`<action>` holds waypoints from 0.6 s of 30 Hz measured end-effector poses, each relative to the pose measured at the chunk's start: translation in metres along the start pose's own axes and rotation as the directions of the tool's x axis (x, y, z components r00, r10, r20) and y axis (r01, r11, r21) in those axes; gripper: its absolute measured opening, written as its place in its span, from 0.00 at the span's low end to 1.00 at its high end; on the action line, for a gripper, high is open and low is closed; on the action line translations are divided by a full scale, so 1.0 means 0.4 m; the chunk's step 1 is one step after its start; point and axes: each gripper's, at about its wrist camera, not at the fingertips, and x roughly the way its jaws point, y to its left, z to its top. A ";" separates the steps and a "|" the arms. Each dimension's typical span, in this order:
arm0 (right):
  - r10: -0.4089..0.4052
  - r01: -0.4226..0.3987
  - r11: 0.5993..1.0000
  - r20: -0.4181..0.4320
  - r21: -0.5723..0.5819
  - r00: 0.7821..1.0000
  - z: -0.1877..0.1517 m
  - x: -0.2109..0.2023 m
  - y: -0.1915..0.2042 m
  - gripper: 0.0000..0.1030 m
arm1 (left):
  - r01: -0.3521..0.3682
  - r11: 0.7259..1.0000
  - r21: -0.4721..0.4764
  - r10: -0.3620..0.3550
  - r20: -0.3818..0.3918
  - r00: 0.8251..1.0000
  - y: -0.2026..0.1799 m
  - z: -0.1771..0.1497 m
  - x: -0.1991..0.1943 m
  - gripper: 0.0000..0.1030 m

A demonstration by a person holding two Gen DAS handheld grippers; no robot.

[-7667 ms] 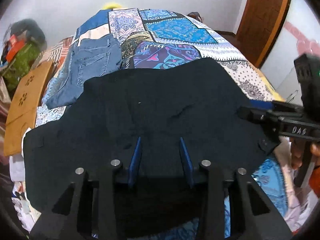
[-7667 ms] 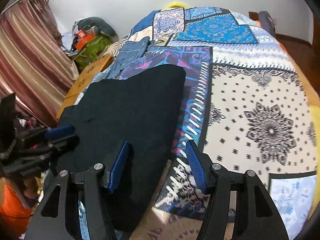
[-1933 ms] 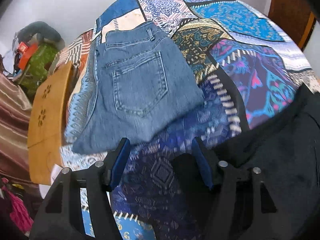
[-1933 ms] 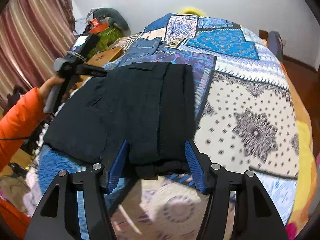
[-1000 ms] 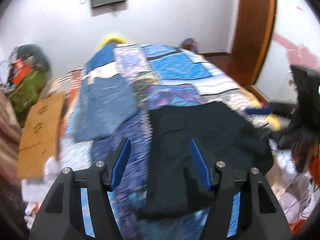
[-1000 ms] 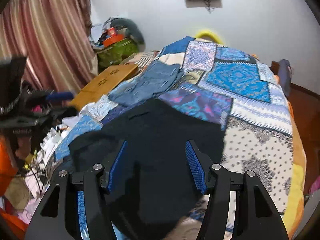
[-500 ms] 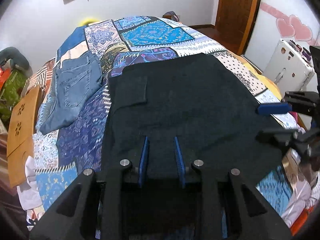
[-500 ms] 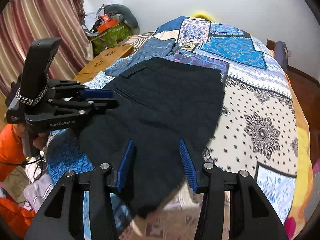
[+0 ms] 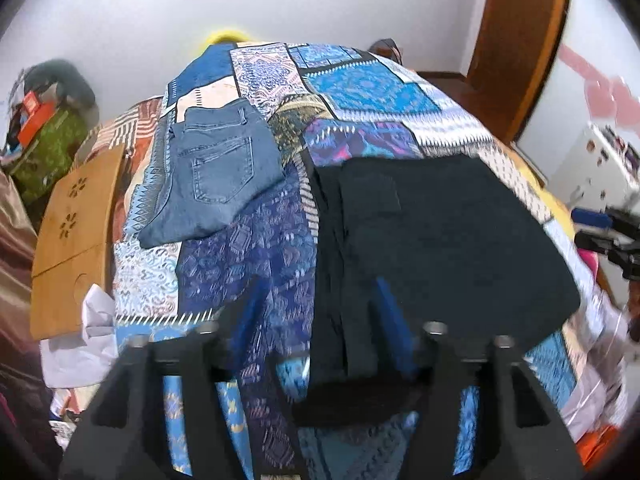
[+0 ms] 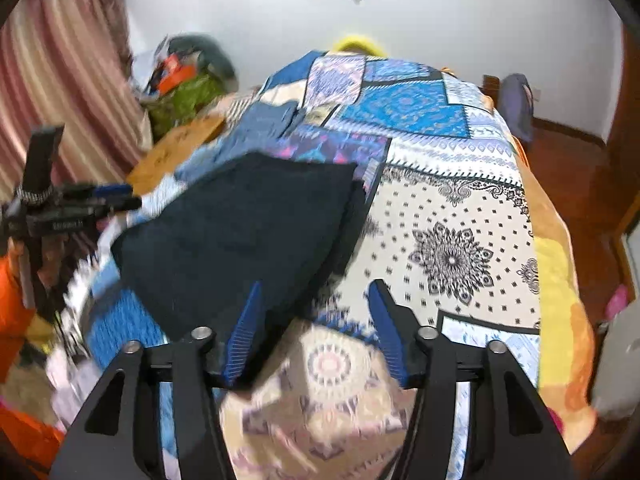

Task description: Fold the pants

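Observation:
Dark navy pants (image 9: 440,240) lie folded into a flat rectangle on the patterned bedspread (image 9: 248,264), a back pocket facing up. They also show in the right wrist view (image 10: 240,236). My left gripper (image 9: 316,304) is open and empty above the pants' near left edge. My right gripper (image 10: 316,300) is open and empty above the pants' near right corner. Each gripper shows in the other's view, the right gripper (image 9: 600,228) at the right edge and the left gripper (image 10: 80,204) at the left.
Folded blue jeans (image 9: 216,172) lie further up the bed on the left. A wooden board (image 9: 76,232) leans beside the bed's left side. A white cabinet (image 9: 600,160) and a door (image 9: 520,40) stand right. Clutter (image 10: 180,80) sits by the striped curtain.
Both grippers have opened, let go of the pants and pulled back. The pants now lie flat on the bed, and both views are blurred by motion.

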 end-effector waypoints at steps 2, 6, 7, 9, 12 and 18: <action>0.018 -0.018 1.000 -0.002 0.026 1.000 0.015 0.033 -0.009 0.54 | 0.035 0.999 -0.019 -0.036 -0.007 0.999 0.007 0.020 0.027 0.76; 0.061 -0.054 0.993 -0.064 0.101 0.996 0.021 0.112 -0.029 0.54 | 0.097 0.995 -0.035 -0.100 -0.094 0.990 0.001 0.047 0.123 0.76; 0.072 -0.062 0.991 -0.081 0.118 0.994 0.020 0.129 -0.032 0.54 | 0.107 0.994 -0.037 -0.110 -0.114 0.987 -0.002 0.050 0.145 0.76; 0.105 -0.087 0.984 -0.106 0.157 0.989 0.015 0.161 -0.041 0.54 | 0.143 0.988 -0.059 -0.150 -0.139 0.979 0.000 0.054 0.177 0.76; 0.133 -0.111 0.977 -0.112 0.184 0.985 0.016 0.180 -0.047 0.62 | 0.213 0.970 -0.121 -0.232 -0.174 0.957 0.012 0.060 0.217 0.78; 0.211 -0.177 0.955 -0.124 0.238 0.970 0.023 0.219 -0.061 0.66 | 0.287 0.941 -0.180 -0.323 -0.228 0.918 0.023 0.070 0.267 0.81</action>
